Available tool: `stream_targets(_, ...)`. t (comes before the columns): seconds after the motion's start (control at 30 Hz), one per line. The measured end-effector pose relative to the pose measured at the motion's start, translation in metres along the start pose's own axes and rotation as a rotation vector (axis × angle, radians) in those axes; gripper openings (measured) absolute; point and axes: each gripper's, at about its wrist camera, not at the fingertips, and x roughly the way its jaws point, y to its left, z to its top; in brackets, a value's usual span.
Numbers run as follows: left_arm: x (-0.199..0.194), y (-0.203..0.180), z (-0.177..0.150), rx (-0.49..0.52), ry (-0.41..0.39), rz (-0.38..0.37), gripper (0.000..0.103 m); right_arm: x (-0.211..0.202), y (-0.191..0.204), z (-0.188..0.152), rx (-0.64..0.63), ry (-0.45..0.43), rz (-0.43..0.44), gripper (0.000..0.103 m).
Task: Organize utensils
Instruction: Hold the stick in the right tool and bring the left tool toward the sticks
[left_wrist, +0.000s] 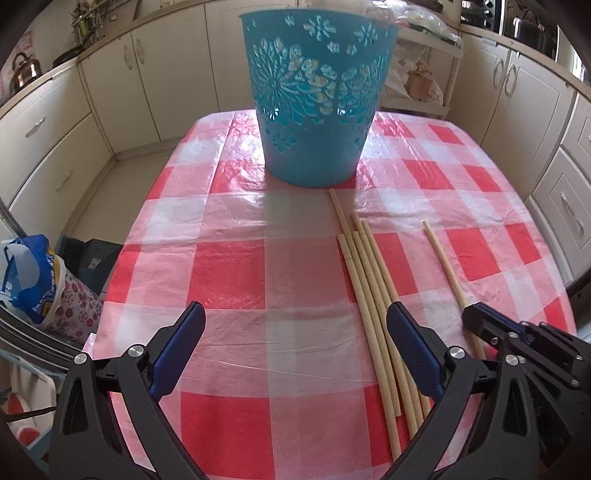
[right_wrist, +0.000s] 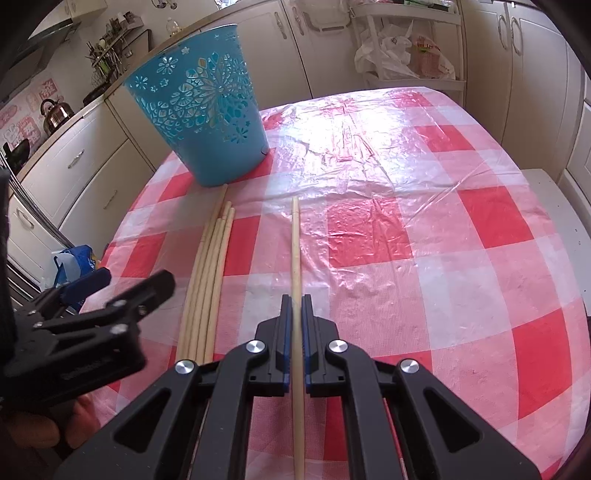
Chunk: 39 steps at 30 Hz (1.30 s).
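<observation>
A teal perforated basket (left_wrist: 317, 92) stands upright at the far side of the checked table; it also shows in the right wrist view (right_wrist: 207, 107). Several long wooden chopsticks (left_wrist: 369, 280) lie bundled in front of it, also in the right wrist view (right_wrist: 208, 273). One chopstick (right_wrist: 295, 254) lies apart to their right, also in the left wrist view (left_wrist: 445, 262). My right gripper (right_wrist: 294, 302) is shut on this single chopstick; it appears in the left wrist view (left_wrist: 480, 314). My left gripper (left_wrist: 295, 317) is open and empty above the table, left of the bundle.
The red-and-white checked plastic tablecloth (right_wrist: 424, 221) covers the table. Cream kitchen cabinets (left_wrist: 55, 147) surround it. A white shelf with bags (right_wrist: 402, 55) stands behind the table. A blue bag (left_wrist: 33, 280) sits on the floor left of the table.
</observation>
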Motion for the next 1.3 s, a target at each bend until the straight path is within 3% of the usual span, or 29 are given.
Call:
stream_targets(0.43,0.017,-0.001,-0.005,0.022,0.035,0.043,0.095,-0.001,-0.002,-0.001,0.008,-0.006,0.008,0.006)
stream_targets(0.6,0.018,0.001,-0.003,0.028,0.038,0.025,0.091,0.0,-0.001,-0.002,0.005,-0.006,0.005,0.006)
stream_targets(1.0,0.026,-0.007,0.018,0.143,0.025,-0.081,0.051,0.02,0.007,0.026,-0.064,0.003,-0.032,0.006)
stream_targets(1.1,0.027,-0.011,0.021,0.19,0.014,-0.119,0.032,0.024,0.009,0.029,-0.092,-0.003,-0.04,0.006)
stream_targets(1.17,0.027,-0.016,0.022,0.257,0.01,-0.158,0.017,0.021,0.007,0.027,-0.073,-0.005,-0.039,0.006)
stream_targets(1.3,0.027,-0.024,0.023,0.435,0.017,-0.23,0.008,0.014,-0.003,0.019,0.027,-0.001,-0.005,0.006)
